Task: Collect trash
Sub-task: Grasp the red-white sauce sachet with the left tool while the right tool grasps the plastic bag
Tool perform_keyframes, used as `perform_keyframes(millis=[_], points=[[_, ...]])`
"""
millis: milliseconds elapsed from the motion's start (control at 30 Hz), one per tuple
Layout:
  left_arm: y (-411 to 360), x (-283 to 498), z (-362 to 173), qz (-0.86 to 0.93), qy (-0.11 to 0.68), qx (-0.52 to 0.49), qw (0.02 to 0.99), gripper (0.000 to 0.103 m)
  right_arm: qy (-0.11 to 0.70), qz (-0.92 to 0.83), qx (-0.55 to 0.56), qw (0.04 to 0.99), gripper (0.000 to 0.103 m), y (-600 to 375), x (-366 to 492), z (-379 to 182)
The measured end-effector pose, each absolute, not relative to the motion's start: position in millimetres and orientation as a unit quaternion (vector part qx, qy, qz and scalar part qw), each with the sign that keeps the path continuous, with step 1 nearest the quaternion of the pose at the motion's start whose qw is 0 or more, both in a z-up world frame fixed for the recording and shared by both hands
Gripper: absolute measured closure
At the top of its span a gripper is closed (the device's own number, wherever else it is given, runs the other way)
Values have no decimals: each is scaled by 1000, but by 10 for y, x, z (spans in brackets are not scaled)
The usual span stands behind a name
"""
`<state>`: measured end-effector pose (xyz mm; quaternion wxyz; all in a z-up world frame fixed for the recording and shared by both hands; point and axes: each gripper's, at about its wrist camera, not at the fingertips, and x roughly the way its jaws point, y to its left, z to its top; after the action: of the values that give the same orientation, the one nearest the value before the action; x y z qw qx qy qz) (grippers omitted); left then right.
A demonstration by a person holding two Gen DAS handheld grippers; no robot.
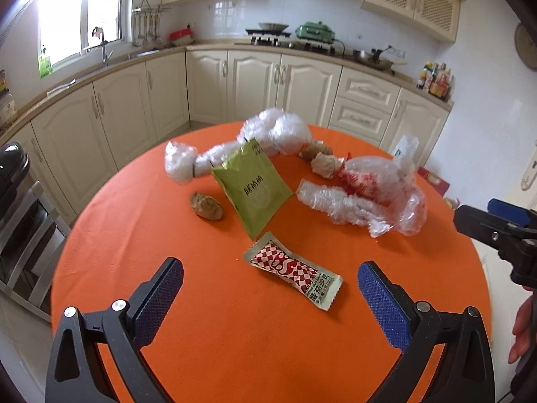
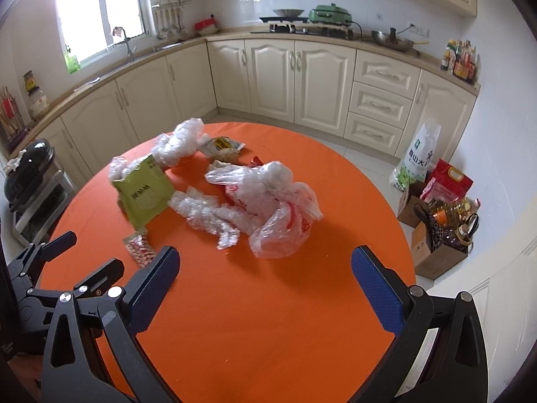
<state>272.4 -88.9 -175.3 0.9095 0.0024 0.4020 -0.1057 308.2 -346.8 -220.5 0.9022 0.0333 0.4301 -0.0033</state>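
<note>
Trash lies on a round orange table (image 1: 167,352). A red-and-white sauce packet (image 1: 295,270) lies just ahead of my open left gripper (image 1: 270,278); it also shows in the right wrist view (image 2: 139,247). Behind it are a green pouch (image 1: 253,186) (image 2: 142,191), a brown crumpled lump (image 1: 206,205), clear crumpled wrap (image 1: 272,132) (image 2: 178,142) and a clear plastic bag with red print (image 1: 376,188) (image 2: 275,201). My right gripper (image 2: 263,265) is open and empty, just short of the plastic bag. It shows at the right edge of the left wrist view (image 1: 496,231).
A black-lidded bin (image 2: 28,171) on a metal stand sits left of the table. Bags, boxes and oil bottles (image 2: 443,215) stand on the floor at right. Cream kitchen cabinets (image 1: 255,84) and a counter run behind the table.
</note>
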Motion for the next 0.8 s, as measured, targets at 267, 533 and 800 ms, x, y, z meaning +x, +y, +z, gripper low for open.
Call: perform_keyframes(millis=[267, 533, 800], points=[[-1017, 3124, -2091, -93, 448, 9, 889, 25, 453, -7, 41, 890, 0, -3635, 3604, -2555], [-852, 3197, -2078, -111, 436, 20, 893, 41, 481, 24, 1, 877, 1, -3509, 4162, -2904], [-560, 3213, -2077, -141, 435, 11, 889, 79, 485, 55, 47, 872, 43, -3608, 4118, -3003]])
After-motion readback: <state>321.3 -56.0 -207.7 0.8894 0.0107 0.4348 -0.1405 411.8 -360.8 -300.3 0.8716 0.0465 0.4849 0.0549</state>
